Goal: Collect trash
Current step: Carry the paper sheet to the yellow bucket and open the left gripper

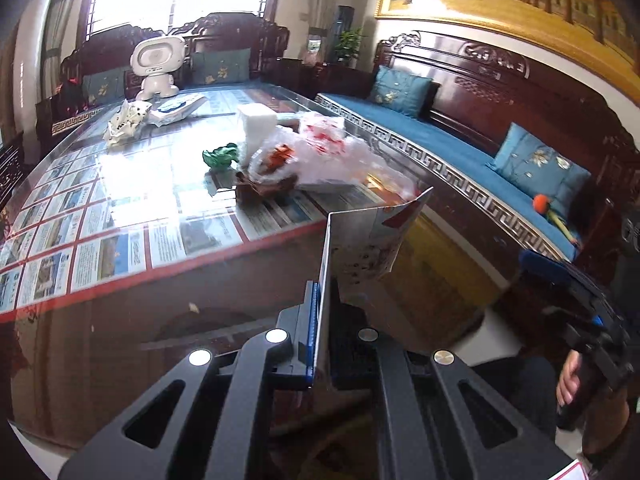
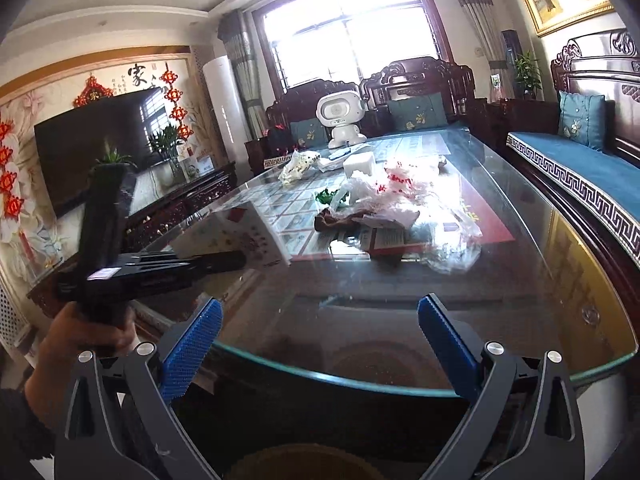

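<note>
Trash: a folded sheet of printed paper (image 1: 366,236) is clamped between the fingers of the left tool (image 1: 324,320). The sheet stands on edge, held above the near edge of the glass-topped surface (image 1: 132,184). In the right wrist view the same paper (image 2: 240,240) projects from the left tool (image 2: 240,259), which a hand (image 2: 86,334) holds by its handle at the left side of the surface (image 2: 460,312).

The right tool (image 2: 320,320) is spread wide, with nothing between its blue pads (image 2: 192,344). It is positioned at the near rim of the surface, and in the left wrist view it appears at the far right (image 1: 540,264), well apart from the paper.

Remaining trash lies on the surface near its middle:
- A crumpled clear plastic bag with red print (image 1: 324,148), also seen from the right (image 2: 400,196).
- A brown scrap (image 1: 256,188) touching the near side of the bag.
- A green wrapper (image 1: 220,156) just beside the bag.
- A white block (image 1: 256,128) behind the bag.
- A crumpled white wrapper (image 1: 124,122) towards the far end.

A white toy robot (image 1: 158,68) stands at the far end of the surface. A wooden sofa with blue cushions (image 1: 440,140) runs along the right side.
</note>
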A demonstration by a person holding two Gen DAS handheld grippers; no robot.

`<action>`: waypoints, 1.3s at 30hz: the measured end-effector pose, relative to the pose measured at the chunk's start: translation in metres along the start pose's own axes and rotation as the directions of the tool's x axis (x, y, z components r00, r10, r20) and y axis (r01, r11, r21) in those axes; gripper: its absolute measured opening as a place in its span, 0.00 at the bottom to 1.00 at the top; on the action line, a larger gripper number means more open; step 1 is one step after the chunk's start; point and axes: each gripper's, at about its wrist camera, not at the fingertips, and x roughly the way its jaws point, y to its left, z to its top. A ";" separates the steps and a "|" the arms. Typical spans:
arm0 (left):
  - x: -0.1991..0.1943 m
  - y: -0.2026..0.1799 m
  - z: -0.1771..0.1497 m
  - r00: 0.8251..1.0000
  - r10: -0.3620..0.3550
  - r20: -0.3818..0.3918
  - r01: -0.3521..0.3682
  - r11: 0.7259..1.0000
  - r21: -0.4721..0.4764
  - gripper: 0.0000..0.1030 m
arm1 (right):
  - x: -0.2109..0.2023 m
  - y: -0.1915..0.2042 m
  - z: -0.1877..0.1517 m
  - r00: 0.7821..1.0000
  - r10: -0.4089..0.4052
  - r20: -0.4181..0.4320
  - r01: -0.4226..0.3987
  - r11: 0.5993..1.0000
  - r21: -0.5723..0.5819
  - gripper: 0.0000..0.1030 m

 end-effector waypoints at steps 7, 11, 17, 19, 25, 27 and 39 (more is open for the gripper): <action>-0.025 -0.038 -0.072 0.995 -0.036 -0.095 0.041 0.998 0.056 0.06 | -0.019 0.027 -0.053 0.993 -0.018 -0.118 0.007 0.995 -0.095 0.92; -0.034 -0.052 -0.113 0.987 -0.038 -0.156 0.047 0.997 0.060 0.06 | -0.028 0.039 -0.093 0.979 -0.033 -0.202 0.006 0.991 -0.130 0.92; -0.011 -0.062 -0.172 0.947 -0.084 -0.311 0.086 0.996 -0.005 0.06 | -0.035 0.035 -0.134 0.950 -0.020 -0.311 -0.005 0.997 -0.080 0.92; -0.002 -0.064 -0.187 0.934 -0.091 -0.345 0.090 0.996 -0.020 0.06 | -0.038 0.036 -0.142 0.946 -0.020 -0.323 -0.004 0.997 -0.072 0.92; 0.015 -0.075 -0.210 0.904 -0.112 -0.412 0.112 0.993 -0.023 0.16 | -0.038 0.038 -0.151 0.938 -0.008 -0.346 -0.017 0.997 -0.070 0.92; 0.017 -0.077 -0.211 0.899 -0.119 -0.422 0.125 0.992 -0.014 0.41 | -0.035 0.040 -0.151 0.935 -0.003 -0.353 -0.025 0.997 -0.076 0.92; 0.013 -0.084 -0.200 0.911 -0.086 -0.404 0.110 0.993 0.037 0.65 | -0.032 0.040 -0.145 0.937 0.019 -0.350 -0.052 0.995 -0.085 0.92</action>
